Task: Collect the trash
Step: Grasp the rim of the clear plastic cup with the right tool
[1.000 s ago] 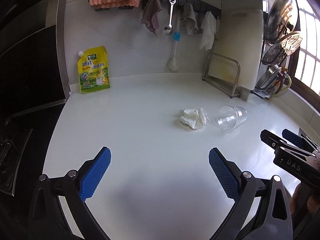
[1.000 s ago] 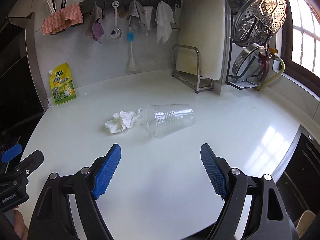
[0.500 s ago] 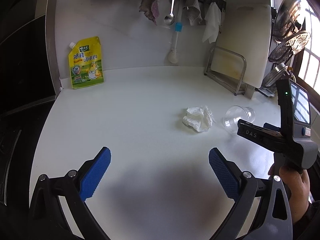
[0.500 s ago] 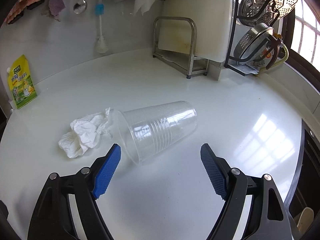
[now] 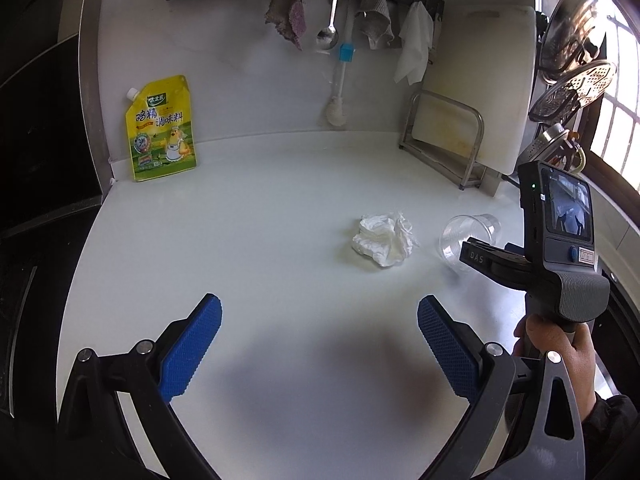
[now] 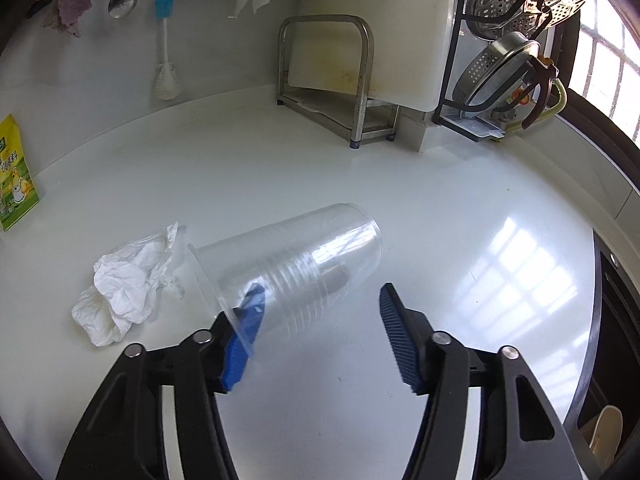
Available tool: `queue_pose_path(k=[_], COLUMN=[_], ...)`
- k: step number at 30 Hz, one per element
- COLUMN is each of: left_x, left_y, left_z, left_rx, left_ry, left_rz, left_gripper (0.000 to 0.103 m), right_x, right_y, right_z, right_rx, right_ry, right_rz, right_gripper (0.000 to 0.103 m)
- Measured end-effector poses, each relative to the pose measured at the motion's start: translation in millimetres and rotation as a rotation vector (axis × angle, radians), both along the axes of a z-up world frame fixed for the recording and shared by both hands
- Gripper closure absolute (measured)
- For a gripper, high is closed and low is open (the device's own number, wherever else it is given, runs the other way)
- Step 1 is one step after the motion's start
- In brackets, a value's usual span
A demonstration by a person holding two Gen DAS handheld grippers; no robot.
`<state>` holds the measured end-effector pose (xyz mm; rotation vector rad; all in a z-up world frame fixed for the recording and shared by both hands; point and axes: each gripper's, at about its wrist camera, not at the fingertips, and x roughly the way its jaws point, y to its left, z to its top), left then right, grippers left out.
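Right gripper (image 6: 320, 320) closing around a clear plastic cup (image 6: 296, 260) lying on its side on the white worktop (image 6: 460, 208).
Its left pad sits inside the cup's mouth, the right pad apart; crumpled white tissue (image 6: 124, 284) lies just beside the rim. Left gripper (image 5: 320, 344) hangs wide open, empty.

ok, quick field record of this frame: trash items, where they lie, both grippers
surface: white counter
trash 1: clear plastic cup, lying on its side, mouth toward the tissue
trash 2: crumpled tissue, beside the cup's mouth, contact unclear
right gripper: jaws closing; one finger is inside the cup's mouth, the other outside its wall, with a gap on that side
left gripper: open, nothing between its fingers, short of the tissue
not trash: yellow seasoning pouch, upright against the back wall
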<state>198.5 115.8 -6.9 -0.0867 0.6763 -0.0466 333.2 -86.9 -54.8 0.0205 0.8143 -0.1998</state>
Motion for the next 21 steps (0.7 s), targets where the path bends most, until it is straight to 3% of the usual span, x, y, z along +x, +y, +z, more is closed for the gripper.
queue_pose_path(k=[2, 5, 15, 21], left_x=[3, 9, 46, 78], left_y=[-1, -2, -33, -60], left_z=[2, 6, -4, -16], left_rx=[-0.016, -0.023, -0.003, 0.018], left_ry=[0.015, 0.02, 0.038, 0.069], left_rz=[-0.012, -0.001, -0.023, -0.05], left_gripper=[0.007, 0.006, 0.006, 0.006], right_x=[0, -1, -19, -29], right_y=[-5, -18, -65, -95], right_z=[-1, -1, 13, 20], right_rx=[0.019, 0.07, 0.225, 0.265], right_ry=[0.004, 0.007, -0.078, -0.11], right_rz=[0.004, 0.011, 0.054, 0.053], right_gripper=[0.074, 0.095, 0.099, 0.099])
